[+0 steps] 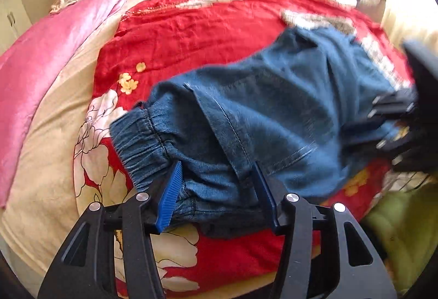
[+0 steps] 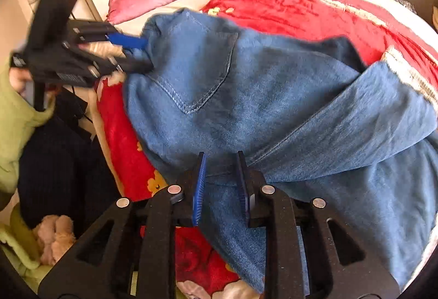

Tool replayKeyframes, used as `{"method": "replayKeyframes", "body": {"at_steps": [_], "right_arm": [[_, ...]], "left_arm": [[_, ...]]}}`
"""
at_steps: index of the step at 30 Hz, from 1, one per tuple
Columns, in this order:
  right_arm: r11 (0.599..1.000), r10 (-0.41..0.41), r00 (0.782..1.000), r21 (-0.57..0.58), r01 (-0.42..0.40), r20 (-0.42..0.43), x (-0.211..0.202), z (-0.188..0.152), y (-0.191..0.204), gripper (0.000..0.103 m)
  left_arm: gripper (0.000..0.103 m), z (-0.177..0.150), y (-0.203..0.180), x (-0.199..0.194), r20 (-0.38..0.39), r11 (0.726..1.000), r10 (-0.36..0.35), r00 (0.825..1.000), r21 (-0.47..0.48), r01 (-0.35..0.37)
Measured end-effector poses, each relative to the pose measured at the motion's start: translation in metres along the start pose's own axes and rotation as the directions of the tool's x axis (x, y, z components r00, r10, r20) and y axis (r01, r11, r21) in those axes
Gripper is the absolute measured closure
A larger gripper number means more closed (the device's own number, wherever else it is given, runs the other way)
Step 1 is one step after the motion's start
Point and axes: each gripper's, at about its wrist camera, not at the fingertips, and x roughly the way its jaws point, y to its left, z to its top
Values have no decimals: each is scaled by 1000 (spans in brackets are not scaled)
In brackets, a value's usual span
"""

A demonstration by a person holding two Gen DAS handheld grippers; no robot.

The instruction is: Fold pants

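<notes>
Where both jaws grip: jeans (image 1: 273, 107).

The left tongs (image 1: 216, 189) are clamped on bunched fabric between the blue pads. The right tongs (image 2: 220, 184) likewise pinch cloth, pads nearly parallel, a narrow gap between.

No legible txt, labels, brands or nos. anywhere in either view.

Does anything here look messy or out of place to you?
Only the blue denim pants: bunched and creased on the red floral bedspread, one leg crossing the other, not flat. Both grippers grip them.
</notes>
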Motion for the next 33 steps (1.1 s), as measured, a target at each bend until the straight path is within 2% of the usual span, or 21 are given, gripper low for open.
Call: {"method": "replayKeyframes", "body": {"at_steps": [3,5,7,12,16,19,22,27,33], "right_arm": [[1000,27,998,10,-27,48,-20,4,-1,87],[1000,4,994,17,-6,107,-42,8,-10,82],[998,-52,985,54,44,164,-66,14,-27,72],[975,-181,961,163,148,211,-99,39,-74,66],[951,-243,950,239,194,196,-111,58,-111,61],[939,-264,947,275,209,184,-114,71,-134,58],[926,-297,942,286,246,153,-111,83,-152,56],[923,-287,953,294,248,94,-83,104,-176,55],[929,-287,958,250,274,18,-41,131,-192,55]], "left_arm": [[52,7,9,-25,74,997,-45,996,-51,49],[50,10,10,-39,118,995,-50,992,-76,59],[46,12,1,-43,134,995,-65,989,-72,75],[43,26,-39,-35,121,991,-128,984,-10,130],[42,41,-64,-28,138,977,-213,967,7,214],[36,49,-81,-22,136,977,-214,967,26,213],[36,62,-99,-11,120,967,-253,960,23,252],[35,62,-129,21,94,954,-301,949,26,299],[36,48,-135,58,38,950,-309,950,-30,310]]}}
